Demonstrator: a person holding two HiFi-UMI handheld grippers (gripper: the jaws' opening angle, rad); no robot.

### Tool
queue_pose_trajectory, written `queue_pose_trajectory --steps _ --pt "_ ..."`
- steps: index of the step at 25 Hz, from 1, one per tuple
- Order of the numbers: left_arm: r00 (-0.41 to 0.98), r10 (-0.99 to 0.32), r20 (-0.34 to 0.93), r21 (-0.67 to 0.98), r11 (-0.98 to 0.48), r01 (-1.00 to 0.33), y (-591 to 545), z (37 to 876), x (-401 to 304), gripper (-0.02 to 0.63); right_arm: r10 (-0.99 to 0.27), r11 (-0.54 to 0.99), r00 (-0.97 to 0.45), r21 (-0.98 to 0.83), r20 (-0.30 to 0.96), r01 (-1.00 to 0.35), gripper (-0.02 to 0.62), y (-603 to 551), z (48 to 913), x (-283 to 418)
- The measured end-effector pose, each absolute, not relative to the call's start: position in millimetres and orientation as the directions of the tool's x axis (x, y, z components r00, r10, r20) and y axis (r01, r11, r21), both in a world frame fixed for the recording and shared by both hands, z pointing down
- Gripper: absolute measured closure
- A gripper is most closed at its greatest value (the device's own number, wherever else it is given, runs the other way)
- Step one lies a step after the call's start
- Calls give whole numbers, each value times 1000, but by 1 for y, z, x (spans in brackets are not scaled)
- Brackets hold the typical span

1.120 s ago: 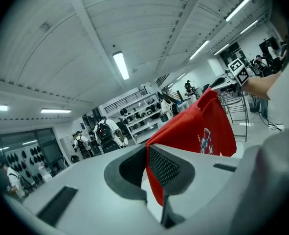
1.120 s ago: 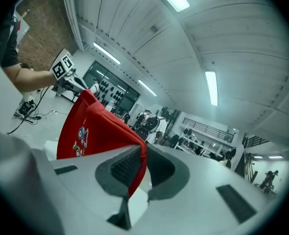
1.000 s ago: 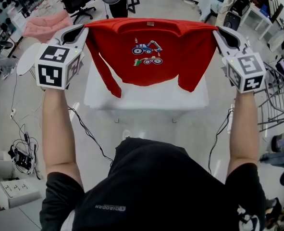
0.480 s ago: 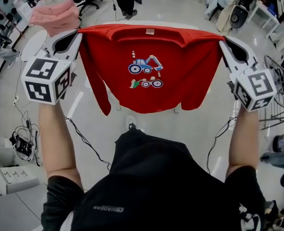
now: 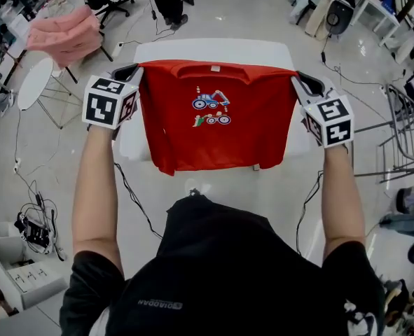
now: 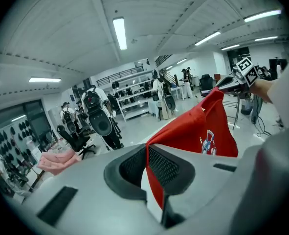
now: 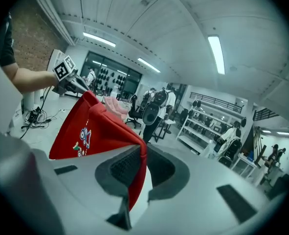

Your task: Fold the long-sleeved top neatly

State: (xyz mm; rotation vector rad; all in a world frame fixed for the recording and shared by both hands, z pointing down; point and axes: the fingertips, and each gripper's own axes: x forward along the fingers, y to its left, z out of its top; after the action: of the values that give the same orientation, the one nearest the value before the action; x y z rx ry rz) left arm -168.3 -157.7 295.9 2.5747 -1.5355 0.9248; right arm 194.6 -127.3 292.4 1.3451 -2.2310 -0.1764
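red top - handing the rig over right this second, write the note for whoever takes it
Left gripper: shut on one shoulder corner of the red top.
Right gripper: shut on the other shoulder corner.
Top: held up and spread wide between the two grippers, printed side toward the person, hem hanging free over the near edge of the white table.
Done: top picked up by the shoulders and stretched out.
Left: lay it flat on the table, fold in the sleeves and sides, then fold the body. No fold shows yet.
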Motion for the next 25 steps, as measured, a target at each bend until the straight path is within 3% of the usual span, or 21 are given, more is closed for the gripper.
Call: queue_pose_trajectory --steps 12,18,25 --pt "438 -632 639 -159 -666 -729 -358 392 -145 591 -801 371 -215 183 558 -910 554 -311 387 216" --pt "380 -508 773 -62 -657 -751 -432 485 -120 591 -654 431 -233 102 719 -897 554 -388 486 239" --pt "305 -415 857 28 -553 -833 -487 582 -118 589 -465 505 -348 -79 814 -860 551 -464 594 241"
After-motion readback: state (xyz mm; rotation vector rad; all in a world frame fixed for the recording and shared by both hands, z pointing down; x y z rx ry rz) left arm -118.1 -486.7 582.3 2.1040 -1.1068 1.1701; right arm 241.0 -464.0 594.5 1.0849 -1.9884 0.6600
